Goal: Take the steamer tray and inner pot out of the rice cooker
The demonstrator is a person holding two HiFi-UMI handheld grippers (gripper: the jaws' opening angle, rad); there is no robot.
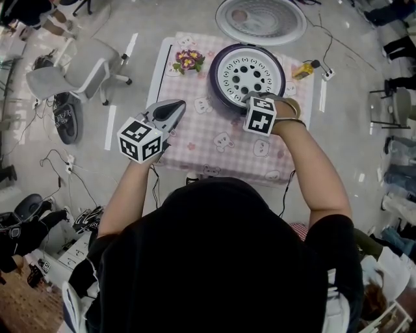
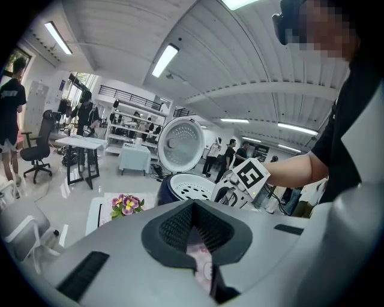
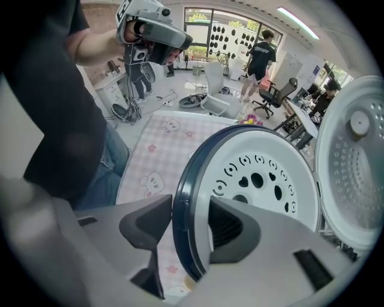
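Note:
The dark rice cooker stands on the pink checked table with its lid flung back. The white perforated steamer tray sits in its top and hides the inner pot. My right gripper points steeply down at the cooker's near rim. In the right gripper view it stands astride the rim, one jaw outside the dark ring and one inside on the tray, with a gap showing beside the outer pad. My left gripper hangs shut and empty over the table's left part.
A small pot of purple flowers stands at the table's far left corner. A yellow thing and a power strip lie right of the cooker. A white office chair is on the floor to the left. People stand in the background.

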